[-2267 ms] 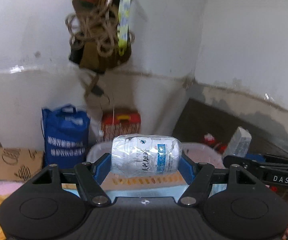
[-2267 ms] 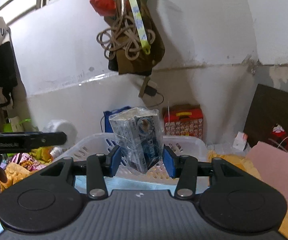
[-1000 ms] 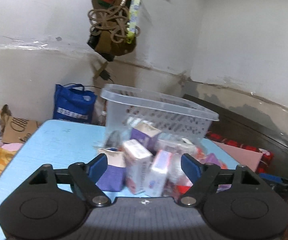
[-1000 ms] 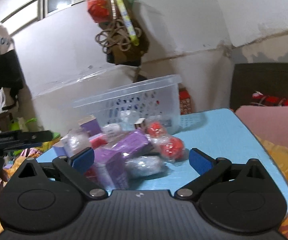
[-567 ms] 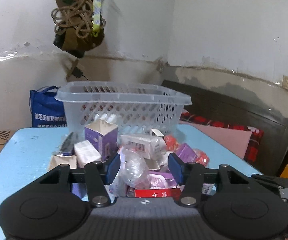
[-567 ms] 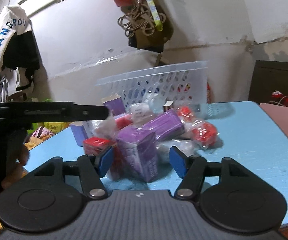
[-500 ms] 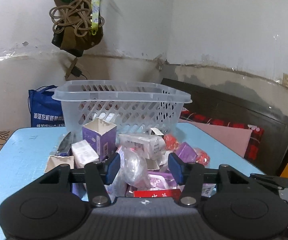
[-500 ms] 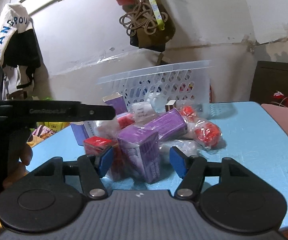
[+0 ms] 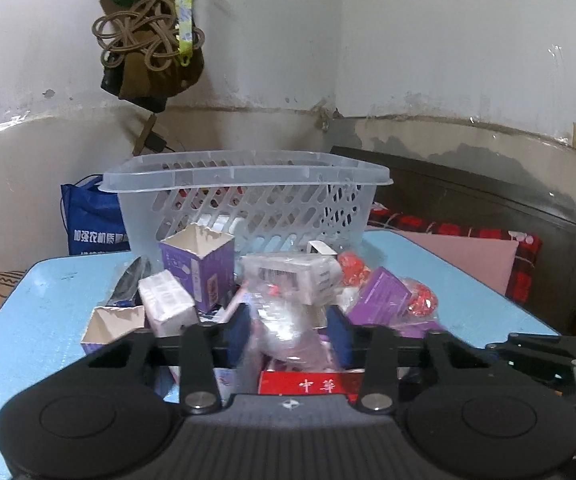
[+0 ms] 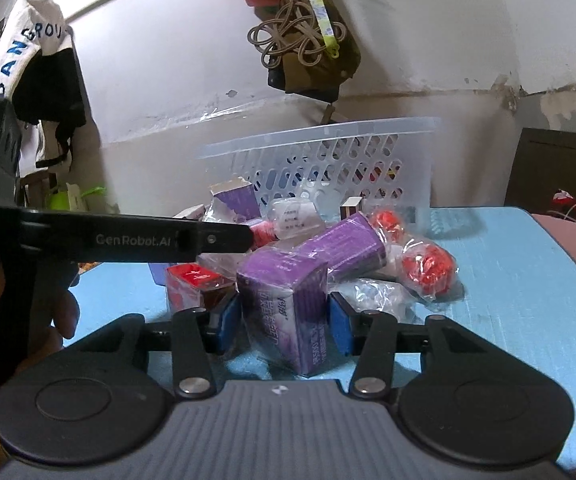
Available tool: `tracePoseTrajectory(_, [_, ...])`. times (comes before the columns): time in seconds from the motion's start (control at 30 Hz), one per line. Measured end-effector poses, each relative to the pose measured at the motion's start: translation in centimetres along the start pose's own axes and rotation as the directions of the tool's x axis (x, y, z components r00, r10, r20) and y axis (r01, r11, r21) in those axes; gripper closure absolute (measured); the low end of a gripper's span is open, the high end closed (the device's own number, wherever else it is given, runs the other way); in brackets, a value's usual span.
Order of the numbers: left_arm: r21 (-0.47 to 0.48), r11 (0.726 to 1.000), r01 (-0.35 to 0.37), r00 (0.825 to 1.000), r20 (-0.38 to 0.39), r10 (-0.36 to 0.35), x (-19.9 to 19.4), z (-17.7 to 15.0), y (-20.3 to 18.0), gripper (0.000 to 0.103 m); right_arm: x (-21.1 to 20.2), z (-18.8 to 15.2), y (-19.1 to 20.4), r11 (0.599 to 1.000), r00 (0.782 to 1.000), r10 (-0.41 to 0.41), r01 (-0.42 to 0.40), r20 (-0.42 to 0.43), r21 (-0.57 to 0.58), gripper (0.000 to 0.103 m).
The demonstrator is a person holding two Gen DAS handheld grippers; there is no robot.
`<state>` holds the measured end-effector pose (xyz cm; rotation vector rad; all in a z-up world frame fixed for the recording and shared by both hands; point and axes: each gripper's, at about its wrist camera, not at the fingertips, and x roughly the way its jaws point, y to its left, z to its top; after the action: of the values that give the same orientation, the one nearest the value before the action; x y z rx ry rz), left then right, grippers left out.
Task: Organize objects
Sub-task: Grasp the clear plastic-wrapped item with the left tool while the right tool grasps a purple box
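The right wrist view alone shows the left gripper (image 10: pixel 247 236) from the side, reaching in from nine o'clock over the pile, with the person's fingers (image 10: pixel 63 312) on its handle and a white-and-black garment (image 10: pixel 35 64) hanging on the wall at ten o'clock; the left wrist view alone shows a blue bag (image 9: pixel 91 220) behind the table (image 9: pixel 39 320) and a pink board (image 9: pixel 472 256) at three o'clock. A second ago both sets of jaws stood wide apart short of the pile; since then they have been closing and now sit in among the items. The right gripper (image 10: pixel 283 320) has its blue pads against both sides of a purple box (image 10: pixel 283 304) wrapped in clear film, standing tilted at the near edge of the pile. The left gripper (image 9: pixel 288 336) is closed on a crinkled clear-wrapped packet (image 9: pixel 283 328), blurred, lying on a red box (image 9: pixel 308 382) with white characters. Behind the pile, at twelve o'clock, the translucent slotted basket (image 9: pixel 247 208) stands on the table, touching the heap of boxes and red wrapped balls (image 10: pixel 428 264).
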<state>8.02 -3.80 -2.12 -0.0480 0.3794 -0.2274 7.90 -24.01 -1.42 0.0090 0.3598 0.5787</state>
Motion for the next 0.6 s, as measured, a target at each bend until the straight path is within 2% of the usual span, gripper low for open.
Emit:
tracePoseTrajectory(0.1, [-0.028,0.999,0.016,1.0,0.015,-0.015,-0.3,0.0,0.6,0.069,-0.4,0.2,-0.2,1.0,1.0,0.005,-0.005,0.012,0.016,0.052])
tracePoseTrajectory(0.43, [-0.068,0.997,0.043,0.993,0.114,-0.035,-2.8,0.8,1.5,0.069,-2.3,1.6,-1.6,0.998,0.998,-0.017,0.013,0.062,0.062,0.052])
tracePoseTrajectory(0.6, [-0.093,0.995,0.04,0.991,0.133,-0.028,-3.8,1.2,2.5,0.069,-3.3,2.7,-2.4,0.997,0.995,-0.048,0.043,0.088,0.062,0.052])
